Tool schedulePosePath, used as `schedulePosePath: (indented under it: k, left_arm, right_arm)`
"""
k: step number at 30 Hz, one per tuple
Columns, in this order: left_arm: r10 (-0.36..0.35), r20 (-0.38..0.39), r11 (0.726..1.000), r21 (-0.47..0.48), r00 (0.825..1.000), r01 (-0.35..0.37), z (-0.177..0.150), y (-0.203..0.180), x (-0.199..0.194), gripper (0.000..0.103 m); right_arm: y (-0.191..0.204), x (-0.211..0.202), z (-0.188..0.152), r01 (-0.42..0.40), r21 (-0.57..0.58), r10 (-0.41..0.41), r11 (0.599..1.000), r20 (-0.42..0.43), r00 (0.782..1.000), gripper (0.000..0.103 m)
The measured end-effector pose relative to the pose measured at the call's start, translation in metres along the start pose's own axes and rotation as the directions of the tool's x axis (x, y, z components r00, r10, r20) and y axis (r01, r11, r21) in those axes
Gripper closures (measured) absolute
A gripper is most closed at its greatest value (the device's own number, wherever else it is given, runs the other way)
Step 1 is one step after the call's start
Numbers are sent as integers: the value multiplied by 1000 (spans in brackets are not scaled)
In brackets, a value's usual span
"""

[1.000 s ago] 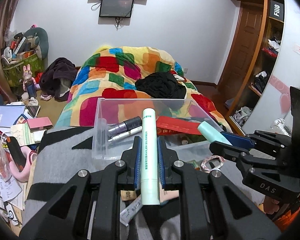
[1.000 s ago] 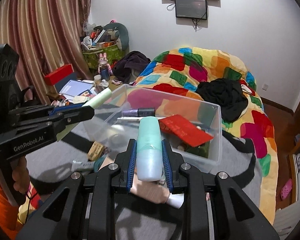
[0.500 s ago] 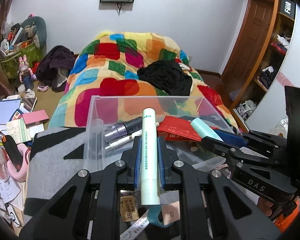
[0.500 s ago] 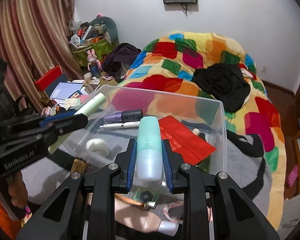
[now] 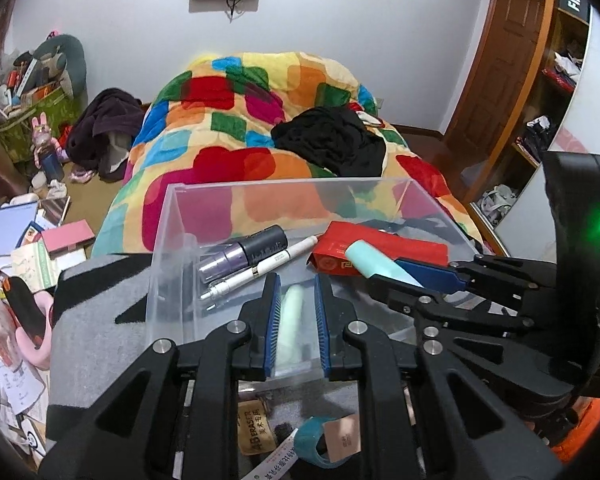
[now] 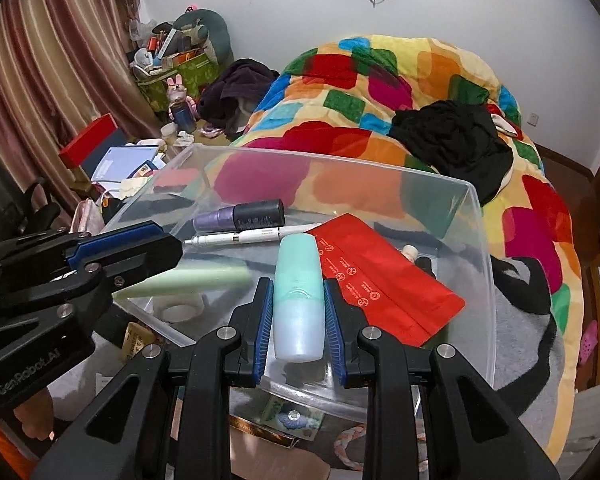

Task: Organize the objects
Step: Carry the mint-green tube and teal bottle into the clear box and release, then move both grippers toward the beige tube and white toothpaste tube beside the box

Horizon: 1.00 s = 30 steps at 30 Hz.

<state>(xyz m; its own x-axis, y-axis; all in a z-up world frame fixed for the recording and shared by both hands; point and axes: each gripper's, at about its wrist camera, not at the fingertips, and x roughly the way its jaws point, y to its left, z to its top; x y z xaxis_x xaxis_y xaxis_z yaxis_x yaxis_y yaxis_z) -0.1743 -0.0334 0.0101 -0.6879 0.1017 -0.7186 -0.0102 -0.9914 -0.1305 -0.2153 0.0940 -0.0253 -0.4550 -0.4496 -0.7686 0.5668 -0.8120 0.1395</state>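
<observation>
The left gripper (image 5: 296, 322) has its blue-padded jaws clenched on a slim pale green tube (image 5: 291, 312), whose tip reaches over the near wall into the clear plastic storage box (image 5: 168, 240). The right gripper (image 6: 298, 310) grips a stubby mint-green bottle (image 6: 299, 300) between its jaws, the bottle pointing into the same box above the near rim. Inside the box lie a purple bottle with a dark cap (image 6: 240, 216), a white pen (image 6: 244, 236), a flat red packet (image 6: 380, 276) and a roll of clear tape (image 6: 182, 308). The box rests on a grey and black blanket (image 5: 92, 316) at the foot of a bed with a multicoloured patchwork quilt (image 5: 260, 112). Small items, among them an eraser (image 5: 256, 428), lie on the blanket in front of the box
</observation>
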Motion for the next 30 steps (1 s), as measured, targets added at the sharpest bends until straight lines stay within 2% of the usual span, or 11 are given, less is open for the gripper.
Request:
schedulePosePath:
  k: [6, 8, 11, 16, 18, 21, 25, 30]
  left_arm:
    - [7, 31, 1000, 22, 999, -8, -1, -7, -14, 88]
    - [11, 42, 1000, 27, 999, -12, -1, -8, -20, 84]
    - [21, 69, 999, 37, 997, -23, -5, -11, -31, 70]
    - [31, 121, 998, 57, 992, -38, -13, -17, -55, 48]
    - [27, 129, 997, 68, 991, -36, -19, -18, -61, 47]
    - [17, 114, 996, 83, 993, -26, -29, -21, -64, 46]
    - [-11, 54, 994, 105, 998, 5, -48, -25, -56, 46]
    - [-30, -49, 991, 127, 998, 36, -73, -30, -30, 46]
  right_arm:
    - [0, -10, -2, -7, -3, 7, 1000, 11, 1000, 80]
    - [-1, -17, -3, -13, -2, 13, 1000, 24, 1000, 79]
    - [0, -32, -7, -21, -7, 21, 1000, 49, 999, 75]
    - [1, -67, -18, 4, -33, 0, 999, 122, 993, 62]
    - [0, -77, -23, 15, -37, -10, 999, 140, 990, 59]
    - [-5, -92, -34, 28, -32, -23, 999, 162, 986, 54]
    - [-16, -101, -50, 44, -9, -41, 999, 164, 986, 46]
    - [-32, -93, -75, 46, 33, -49, 998, 103, 993, 46]
